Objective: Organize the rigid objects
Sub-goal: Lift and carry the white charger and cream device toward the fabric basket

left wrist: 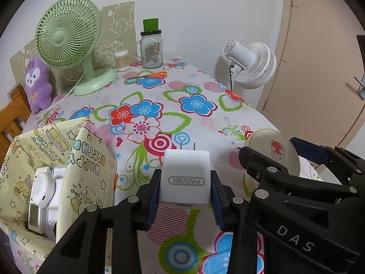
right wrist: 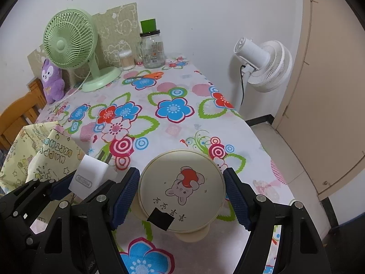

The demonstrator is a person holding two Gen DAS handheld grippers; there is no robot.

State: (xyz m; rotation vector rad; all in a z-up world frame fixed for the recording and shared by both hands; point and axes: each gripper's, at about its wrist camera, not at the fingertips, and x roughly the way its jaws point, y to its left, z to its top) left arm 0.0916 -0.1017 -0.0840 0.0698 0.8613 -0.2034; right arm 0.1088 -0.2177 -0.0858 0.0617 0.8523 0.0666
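While the left gripper point(left wrist: 185, 183) clamps a white charger point(left wrist: 185, 179) marked MINGYI, the right gripper point(right wrist: 181, 194) clamps a cream round case point(right wrist: 182, 189) printed with a bunny.

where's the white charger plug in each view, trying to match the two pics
Left wrist view: the white charger plug sits low at centre, clamped between the left gripper pads, prongs pointing away.
Right wrist view: it shows at lower left, beside the yellow gift bag, left of the round cream case held by the right gripper.
Shared landmark: the green desk fan at the back left.
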